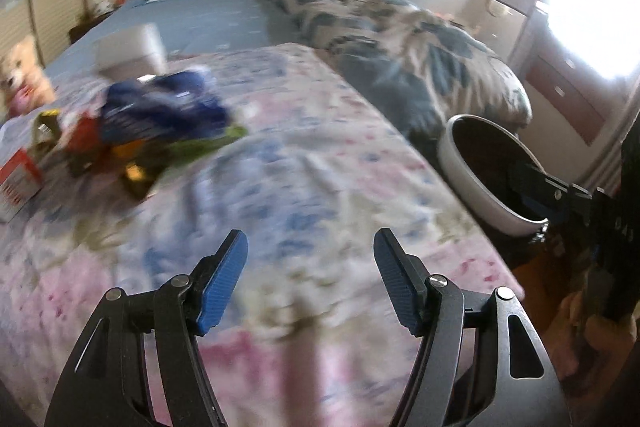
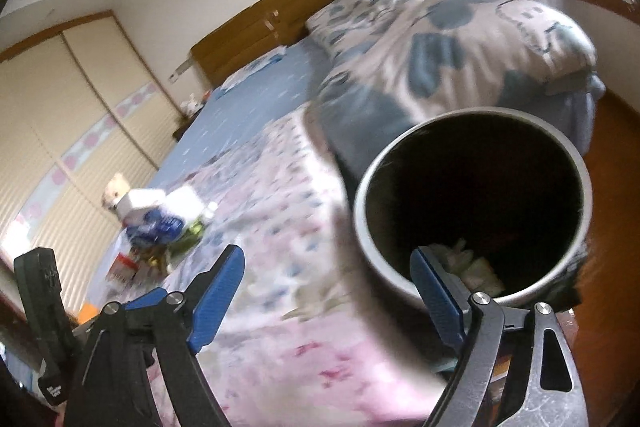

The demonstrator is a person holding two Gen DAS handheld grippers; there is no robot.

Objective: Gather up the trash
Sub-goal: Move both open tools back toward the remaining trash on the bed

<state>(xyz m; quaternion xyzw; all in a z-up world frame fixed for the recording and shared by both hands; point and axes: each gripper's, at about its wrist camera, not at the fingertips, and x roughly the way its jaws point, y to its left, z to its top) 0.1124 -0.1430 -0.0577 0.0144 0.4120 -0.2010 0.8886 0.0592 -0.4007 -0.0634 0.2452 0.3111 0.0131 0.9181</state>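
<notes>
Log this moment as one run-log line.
left gripper: open, empty, over bedspread | right gripper: open, empty, at bin rim | bin: white scraps inside | trash pile: on bed

The right gripper (image 2: 328, 291) is open and empty over the near corner of the bed (image 2: 280, 227). Right of it stands a white bin (image 2: 368, 227), pale trash (image 2: 472, 263) at its bottom. A pile of wrappers (image 2: 156, 231) lies far left on the bed.
</notes>
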